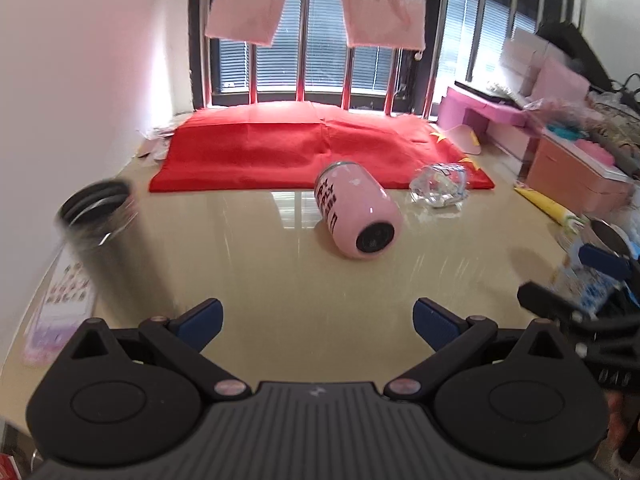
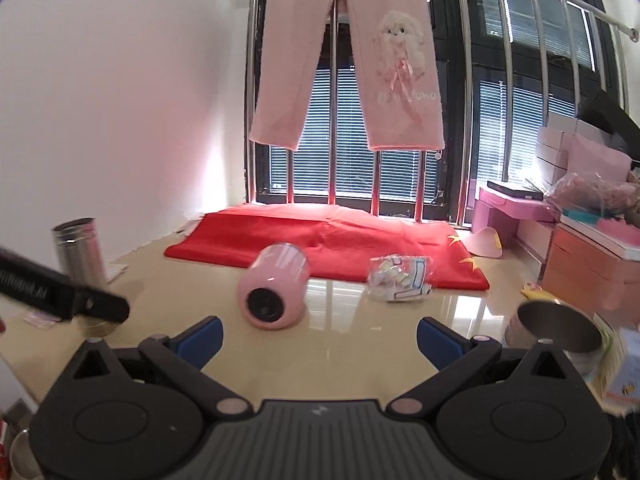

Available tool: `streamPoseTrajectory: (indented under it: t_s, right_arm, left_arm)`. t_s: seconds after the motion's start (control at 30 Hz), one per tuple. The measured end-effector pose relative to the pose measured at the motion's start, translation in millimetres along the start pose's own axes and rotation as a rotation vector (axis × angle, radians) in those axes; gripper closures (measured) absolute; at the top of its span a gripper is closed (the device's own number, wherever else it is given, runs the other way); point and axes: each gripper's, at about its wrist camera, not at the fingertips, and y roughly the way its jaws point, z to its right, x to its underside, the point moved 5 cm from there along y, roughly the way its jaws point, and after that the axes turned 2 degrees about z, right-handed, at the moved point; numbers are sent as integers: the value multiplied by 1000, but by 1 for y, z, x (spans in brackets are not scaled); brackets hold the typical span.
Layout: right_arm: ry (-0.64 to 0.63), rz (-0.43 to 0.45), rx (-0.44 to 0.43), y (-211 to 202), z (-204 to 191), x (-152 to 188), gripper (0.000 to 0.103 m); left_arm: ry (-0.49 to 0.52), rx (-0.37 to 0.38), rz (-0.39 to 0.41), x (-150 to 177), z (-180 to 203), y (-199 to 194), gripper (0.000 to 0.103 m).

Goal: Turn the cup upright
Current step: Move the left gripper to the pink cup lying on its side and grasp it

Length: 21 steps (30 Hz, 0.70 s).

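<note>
Both hand-held grippers, left (image 1: 316, 320) and right (image 2: 318, 338), gape wide and empty over the counter (image 1: 280, 272), short of the pink cup (image 1: 357, 216) lying on its side.

Daylight pours in through the barred window (image 2: 400, 168) at the back, blowing out the slats. The glossy table (image 1: 280, 264) throws glare streaks. Fisheye bending curves the edges, and the steel tumbler (image 1: 100, 232) is smeared with blur in the left view.

The cup (image 1: 357, 215) lies on the table (image 1: 280, 272), before the cloth (image 1: 280, 148), flask (image 1: 100, 232) left.
</note>
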Motion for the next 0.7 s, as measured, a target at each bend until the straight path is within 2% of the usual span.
streamPoseTrajectory:
  t_s: [0.37, 0.7]
  right_arm:
    - [26, -48, 16, 92, 33, -7, 0]
    - [89, -139, -10, 139, 48, 4, 0]
  left_arm:
    - [40, -22, -90, -71, 28, 98, 0]
    - [-15, -43, -303, -97, 37, 184, 0]
